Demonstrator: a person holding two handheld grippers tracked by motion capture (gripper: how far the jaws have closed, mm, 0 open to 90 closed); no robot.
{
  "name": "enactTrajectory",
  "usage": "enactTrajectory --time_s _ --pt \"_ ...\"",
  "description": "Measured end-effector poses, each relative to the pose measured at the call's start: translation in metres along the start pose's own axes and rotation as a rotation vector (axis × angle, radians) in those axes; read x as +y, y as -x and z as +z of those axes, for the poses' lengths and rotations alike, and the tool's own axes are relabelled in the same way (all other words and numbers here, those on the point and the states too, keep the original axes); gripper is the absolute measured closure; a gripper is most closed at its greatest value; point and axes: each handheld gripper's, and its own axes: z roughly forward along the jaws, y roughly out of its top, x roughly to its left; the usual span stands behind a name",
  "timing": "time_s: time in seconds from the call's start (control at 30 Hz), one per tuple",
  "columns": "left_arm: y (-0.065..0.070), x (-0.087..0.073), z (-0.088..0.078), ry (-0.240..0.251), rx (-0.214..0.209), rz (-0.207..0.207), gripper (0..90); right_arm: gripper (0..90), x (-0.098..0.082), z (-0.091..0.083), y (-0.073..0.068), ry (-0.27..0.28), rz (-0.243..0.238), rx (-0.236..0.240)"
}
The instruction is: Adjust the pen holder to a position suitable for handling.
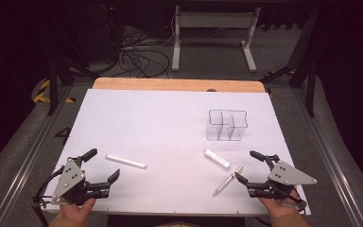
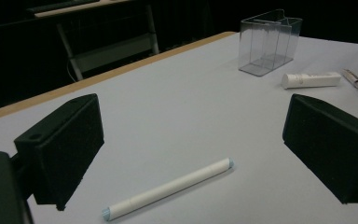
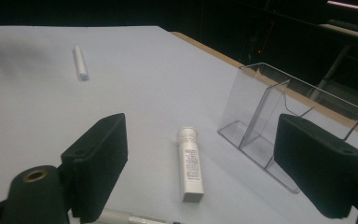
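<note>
My left gripper (image 1: 103,164) rests open near the table's front left corner, nothing between its jaws. A long white stick (image 1: 126,161) (image 2: 168,189) lies just ahead of it. At the front right my right gripper (image 1: 249,166) stands open too. A silver pen (image 1: 228,180) lies beside its left jaw, and its end (image 3: 135,218) shows low in the right gripper view. A short white tube (image 1: 217,158) (image 3: 189,164) lies ahead of the right gripper. Behind it stands a clear plastic organiser (image 1: 226,125) (image 3: 279,122) with compartments. The tube (image 2: 311,80) and organiser (image 2: 269,42) also appear far off in the left gripper view.
A white sheet (image 1: 160,127) covers the table, with a wooden edge (image 1: 179,84) at the far side. Beyond the table are a white desk frame (image 1: 212,33) and loose cables (image 1: 142,59) on the floor. Metal rails run along both sides.
</note>
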Motion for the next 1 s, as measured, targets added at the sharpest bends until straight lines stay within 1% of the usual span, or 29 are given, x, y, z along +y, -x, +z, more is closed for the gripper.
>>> enactTrajectory --time_s 0.2,0.3,0.43,0.47,0.7,0.87,1.0 --pt "0.000 0.000 0.000 -0.003 0.002 0.003 5.8 18.0 0.006 0.004 0.003 -0.015 -0.001 0.005" --pt "0.000 0.000 0.000 -0.002 0.003 0.005 5.8 18.0 0.009 0.007 0.005 -0.034 -0.009 0.006" --pt "0.000 0.000 0.000 -0.004 0.002 0.005 5.8 18.0 0.012 0.011 0.008 -0.043 -0.005 0.009" --pt "0.001 0.000 0.000 -0.004 0.003 0.006 5.8 18.0 0.013 0.013 0.009 -0.040 0.001 0.010" --pt "0.001 0.000 0.000 -0.005 0.002 0.007 5.8 18.0 0.020 0.020 0.016 -0.042 -0.003 0.016" --pt "0.001 0.000 0.000 -0.006 0.002 0.009 5.8 18.0 0.025 0.026 0.020 -0.052 -0.008 0.021" --pt "0.001 0.000 0.001 -0.016 0.001 0.013 6.0 18.0 0.027 0.029 0.022 -0.052 -0.004 0.021"
